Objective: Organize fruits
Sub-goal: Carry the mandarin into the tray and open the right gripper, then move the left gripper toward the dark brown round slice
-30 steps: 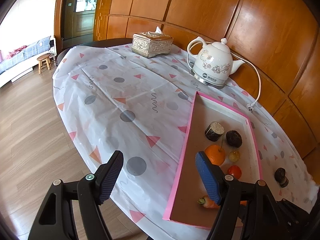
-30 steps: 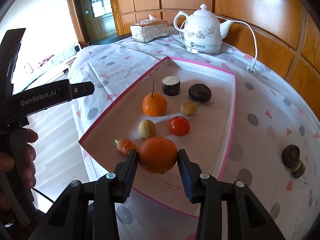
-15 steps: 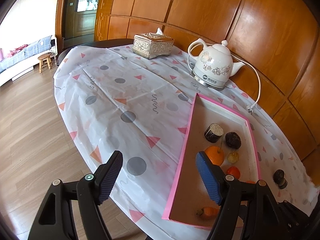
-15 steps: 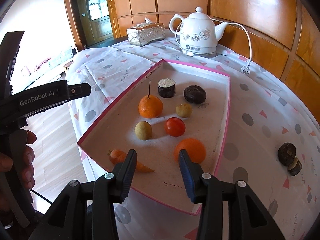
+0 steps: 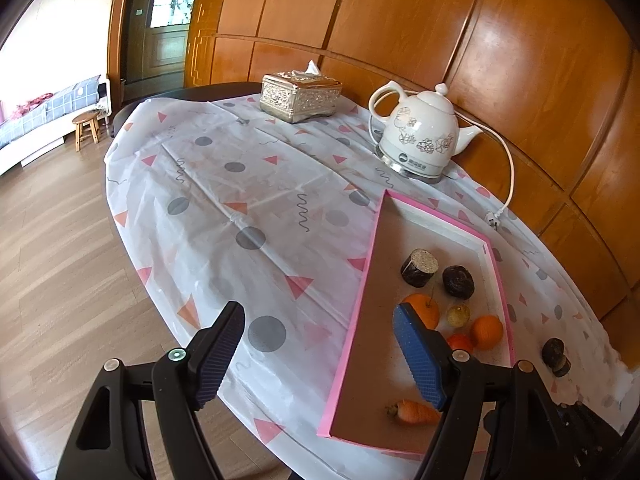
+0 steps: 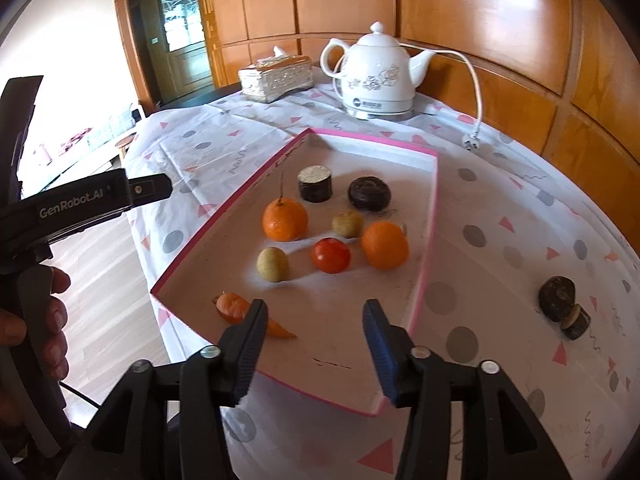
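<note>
Pink edging runs round the tray [image 6: 427, 264], which is set on a table under a patterned cloth [image 5: 240, 184]. Seven pieces are seen on the tray floor, with an eighth at its near edge. At the far end a dark cut cylinder [image 6: 315, 183] is stood beside a dark round fruit [image 6: 369, 193]. Nearer, a stemmed orange [image 6: 285, 219] is placed left of a small yellowish fruit [image 6: 347, 224]. A second orange [image 6: 385, 245] lies close to the tray's right wall, just beside a tomato [image 6: 331, 255], and is slightly blurred. A pale oval fruit [image 6: 272, 264] is set left of the tomato. A carrot [image 6: 236, 307] is laid near the tray's front corner, partly hidden by a finger of the right gripper [image 6: 316, 334].

The right gripper is held above the tray's near end; its jaws have just been opening, and nothing is seen between them. The left gripper [image 5: 320, 354] is held over the cloth at the tray's left edge, its fingers well apart and empty. In the right wrist view the left tool's body is seen, gripped by a hand [image 6: 36, 320].

Outside the tray, to the right, two dark pieces [image 6: 562, 304] lie touching on the cloth. A white kettle [image 6: 378, 76] with a loose cord and a tissue box [image 6: 276, 76] are stood at the far side of the table.
</note>
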`<state>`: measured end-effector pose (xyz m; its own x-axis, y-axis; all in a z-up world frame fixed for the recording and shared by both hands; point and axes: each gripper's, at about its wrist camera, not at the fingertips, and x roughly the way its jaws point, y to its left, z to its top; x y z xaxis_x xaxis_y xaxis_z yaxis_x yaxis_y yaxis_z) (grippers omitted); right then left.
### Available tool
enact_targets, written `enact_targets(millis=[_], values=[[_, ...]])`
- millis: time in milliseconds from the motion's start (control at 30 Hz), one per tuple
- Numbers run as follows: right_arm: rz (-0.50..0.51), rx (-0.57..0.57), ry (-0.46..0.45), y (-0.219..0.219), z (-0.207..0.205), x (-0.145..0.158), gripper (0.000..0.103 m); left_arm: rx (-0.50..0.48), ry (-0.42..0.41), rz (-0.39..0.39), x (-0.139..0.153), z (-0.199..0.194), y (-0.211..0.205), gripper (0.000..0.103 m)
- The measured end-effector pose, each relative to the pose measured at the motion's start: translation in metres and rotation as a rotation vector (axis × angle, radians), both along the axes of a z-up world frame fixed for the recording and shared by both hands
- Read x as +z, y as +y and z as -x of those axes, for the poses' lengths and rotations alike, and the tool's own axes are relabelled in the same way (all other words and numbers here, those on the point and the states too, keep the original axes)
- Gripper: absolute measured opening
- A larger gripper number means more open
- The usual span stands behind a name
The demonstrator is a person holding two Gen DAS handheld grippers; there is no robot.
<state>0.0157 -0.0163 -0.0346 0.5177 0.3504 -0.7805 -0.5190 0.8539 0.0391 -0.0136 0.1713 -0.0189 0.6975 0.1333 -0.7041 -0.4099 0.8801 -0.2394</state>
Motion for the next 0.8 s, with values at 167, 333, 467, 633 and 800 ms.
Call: enact_targets(millis=[167, 333, 467, 633, 800], values=[[0.003, -0.042, -0.029, -0.011, 0.001, 0.004, 0.052, -0.02, -0.003, -0.009, 0.002, 0.0, -0.005, 0.077], [-0.004, -0.103, -0.049, -0.026, 0.0, 0.009, 0.052, -0.051, -0.009, -0.018, 0.005, -0.001, -0.013, 0.077], [-0.001, -0.173, -0.07, -0.043, -0.002, 0.011, 0.053, -0.094, -0.018, -0.033, 0.008, -0.003, -0.024, 0.077], [0.011, -0.291, -0.088, -0.075, -0.005, 0.01, 0.059, -0.134, -0.017, -0.049, 0.009, -0.007, -0.037, 0.077], [0.01, -0.412, -0.066, -0.111, -0.012, 0.003, 0.059, -0.149, -0.006, -0.052, 0.008, -0.009, -0.043, 0.077]])
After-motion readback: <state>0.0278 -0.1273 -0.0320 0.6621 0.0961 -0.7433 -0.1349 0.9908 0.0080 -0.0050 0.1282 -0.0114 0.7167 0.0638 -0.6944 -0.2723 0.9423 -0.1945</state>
